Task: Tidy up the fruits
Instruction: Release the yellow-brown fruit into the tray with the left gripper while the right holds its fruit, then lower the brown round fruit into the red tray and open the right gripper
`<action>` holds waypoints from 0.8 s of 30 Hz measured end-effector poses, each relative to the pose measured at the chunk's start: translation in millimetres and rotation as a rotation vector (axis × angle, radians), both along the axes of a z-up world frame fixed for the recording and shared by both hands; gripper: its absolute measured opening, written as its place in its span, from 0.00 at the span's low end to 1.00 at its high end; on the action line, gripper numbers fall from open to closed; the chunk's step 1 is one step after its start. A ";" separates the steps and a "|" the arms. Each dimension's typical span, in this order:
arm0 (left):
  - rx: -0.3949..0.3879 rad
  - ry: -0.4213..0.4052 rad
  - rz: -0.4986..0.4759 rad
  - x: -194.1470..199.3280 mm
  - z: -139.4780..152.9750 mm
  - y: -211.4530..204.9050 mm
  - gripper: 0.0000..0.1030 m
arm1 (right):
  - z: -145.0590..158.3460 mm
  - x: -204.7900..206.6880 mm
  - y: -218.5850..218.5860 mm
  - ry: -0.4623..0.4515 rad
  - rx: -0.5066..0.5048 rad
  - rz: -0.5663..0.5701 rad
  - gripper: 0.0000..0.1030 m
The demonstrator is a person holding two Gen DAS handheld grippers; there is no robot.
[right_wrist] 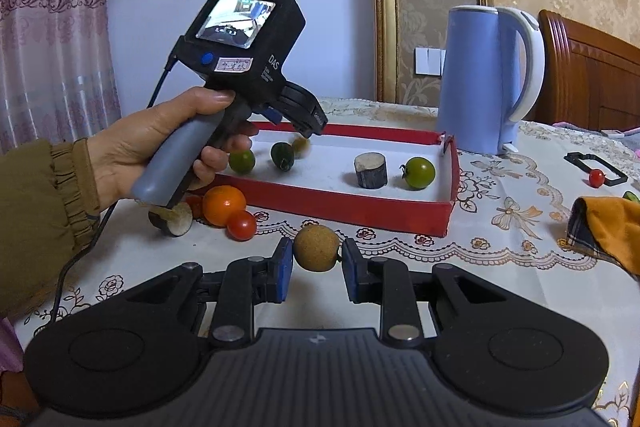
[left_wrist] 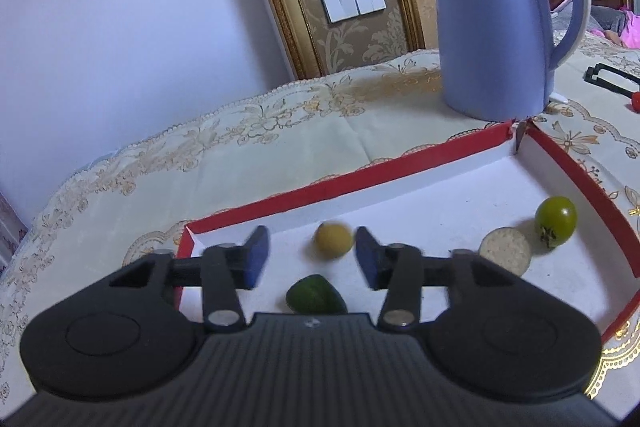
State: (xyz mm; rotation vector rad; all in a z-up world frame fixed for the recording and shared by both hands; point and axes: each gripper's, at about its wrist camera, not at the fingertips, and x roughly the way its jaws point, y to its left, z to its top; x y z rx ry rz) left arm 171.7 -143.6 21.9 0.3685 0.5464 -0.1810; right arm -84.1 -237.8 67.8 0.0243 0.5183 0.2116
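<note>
My left gripper (left_wrist: pixel 311 259) hangs open over the red tray (left_wrist: pixel 400 165). A blurred yellow-brown round fruit (left_wrist: pixel 334 240) lies between its blue pads without touching them, and a dark green fruit (left_wrist: pixel 316 294) sits just below. A green tomato (left_wrist: pixel 556 220) and a cut pale-faced stalk piece (left_wrist: pixel 506 251) rest at the tray's right end. In the right wrist view my right gripper (right_wrist: pixel 317 267) is shut on a brown round fruit (right_wrist: pixel 316 247), held above the tablecloth in front of the tray (right_wrist: pixel 360 203). An orange (right_wrist: pixel 224 205), a red tomato (right_wrist: pixel 241 225) and another stalk piece (right_wrist: pixel 176 221) lie outside it.
A blue kettle (right_wrist: pixel 488 79) stands behind the tray's far right corner. A hand (right_wrist: pixel 152 155) holds the left gripper above the tray's left end. At the right lie a small red tomato (right_wrist: pixel 596 177) on a black frame and an orange cloth (right_wrist: pixel 608 227).
</note>
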 end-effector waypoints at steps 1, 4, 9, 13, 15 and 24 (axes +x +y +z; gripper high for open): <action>0.005 -0.014 0.005 -3.3 1.3 1.7 0.53 | -0.2 0.3 0.4 0.001 0.000 0.000 0.25; 0.007 -0.046 0.023 -15.1 10.0 12.2 0.55 | -0.7 1.4 2.9 0.003 0.001 0.005 0.25; -0.036 -0.098 0.120 -48.7 31.1 59.0 0.82 | 1.7 5.2 6.1 -0.001 -0.004 0.005 0.25; -0.101 -0.135 0.183 -84.1 38.8 106.2 0.90 | 5.7 11.3 7.5 -0.011 -0.008 0.005 0.25; -0.169 -0.115 0.222 -98.1 36.4 132.6 0.91 | 7.1 16.8 8.5 -0.012 -0.008 0.007 0.25; -0.222 -0.100 0.282 -139.2 -3.3 176.2 0.91 | 12.5 60.3 10.5 -0.005 -0.029 -0.045 0.25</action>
